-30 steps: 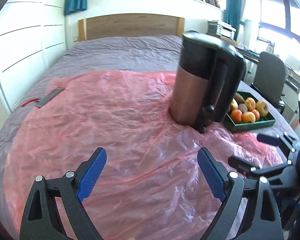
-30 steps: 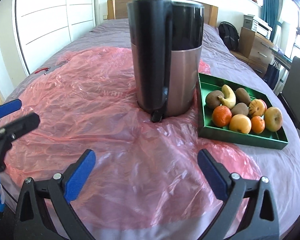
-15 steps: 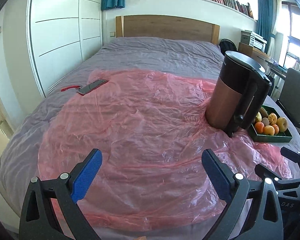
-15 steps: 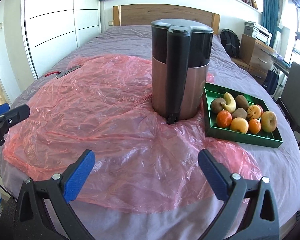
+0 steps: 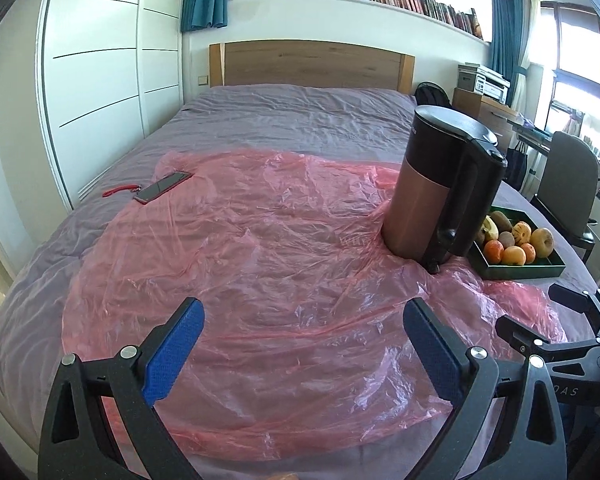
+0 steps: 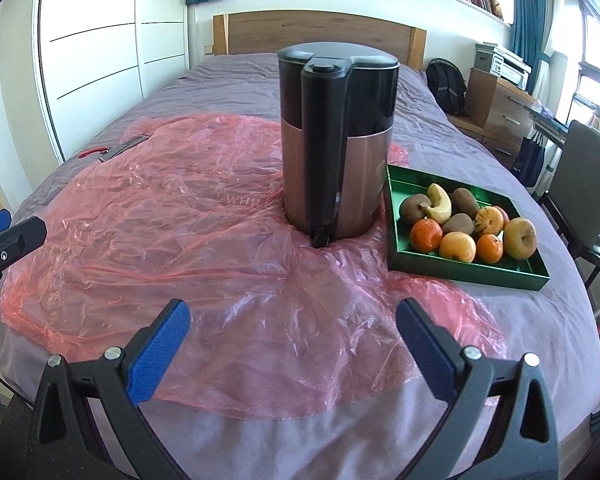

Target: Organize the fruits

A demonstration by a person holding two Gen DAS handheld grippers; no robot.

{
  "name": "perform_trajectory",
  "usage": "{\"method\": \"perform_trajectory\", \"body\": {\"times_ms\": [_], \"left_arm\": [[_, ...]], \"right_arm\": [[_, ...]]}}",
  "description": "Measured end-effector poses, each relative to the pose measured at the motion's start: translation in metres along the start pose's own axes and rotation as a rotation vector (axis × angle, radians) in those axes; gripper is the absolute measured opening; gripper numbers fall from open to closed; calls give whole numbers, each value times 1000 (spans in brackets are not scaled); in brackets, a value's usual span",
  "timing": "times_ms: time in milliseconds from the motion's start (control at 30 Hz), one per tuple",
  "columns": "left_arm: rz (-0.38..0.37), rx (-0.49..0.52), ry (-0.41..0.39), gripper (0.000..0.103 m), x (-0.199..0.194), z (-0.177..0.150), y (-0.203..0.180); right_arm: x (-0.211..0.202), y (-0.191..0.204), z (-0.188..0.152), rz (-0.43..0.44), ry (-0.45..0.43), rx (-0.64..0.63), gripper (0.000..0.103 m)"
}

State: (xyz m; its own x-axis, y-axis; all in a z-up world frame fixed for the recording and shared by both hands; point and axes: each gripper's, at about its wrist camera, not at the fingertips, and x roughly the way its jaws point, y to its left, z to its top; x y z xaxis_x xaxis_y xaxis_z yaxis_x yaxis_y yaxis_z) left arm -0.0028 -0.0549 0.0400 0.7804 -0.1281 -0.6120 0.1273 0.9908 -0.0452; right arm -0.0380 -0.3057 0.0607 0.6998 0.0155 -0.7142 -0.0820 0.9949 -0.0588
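Note:
A green tray [image 6: 466,270] lies on the bed to the right of a copper and black kettle [image 6: 336,140]. It holds several fruits: oranges [image 6: 426,234], a banana [image 6: 438,202], kiwis and an apple [image 6: 520,238]. The tray also shows in the left wrist view [image 5: 520,270], partly hidden behind the kettle [image 5: 440,184]. My left gripper [image 5: 302,320] is open and empty above the near edge of the bed. My right gripper [image 6: 292,320] is open and empty, well short of the kettle and tray.
A pink plastic sheet [image 5: 260,240] covers the near part of the purple bed. A phone with a red strap [image 5: 162,188] lies at the sheet's far left. A chair [image 6: 580,184] and drawers stand to the right of the bed.
Both grippers have pulled back and up from the kettle and tray, which now look smaller and farther. Both stay open and empty.

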Motion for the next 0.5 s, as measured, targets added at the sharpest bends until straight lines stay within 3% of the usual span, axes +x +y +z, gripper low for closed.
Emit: {"method": "perform_trajectory", "body": {"times_ms": [500], "left_arm": [[-51, 64, 72, 102, 18, 4, -65]], "right_arm": [[-9, -68, -9, -105, -12, 83, 103]]}}
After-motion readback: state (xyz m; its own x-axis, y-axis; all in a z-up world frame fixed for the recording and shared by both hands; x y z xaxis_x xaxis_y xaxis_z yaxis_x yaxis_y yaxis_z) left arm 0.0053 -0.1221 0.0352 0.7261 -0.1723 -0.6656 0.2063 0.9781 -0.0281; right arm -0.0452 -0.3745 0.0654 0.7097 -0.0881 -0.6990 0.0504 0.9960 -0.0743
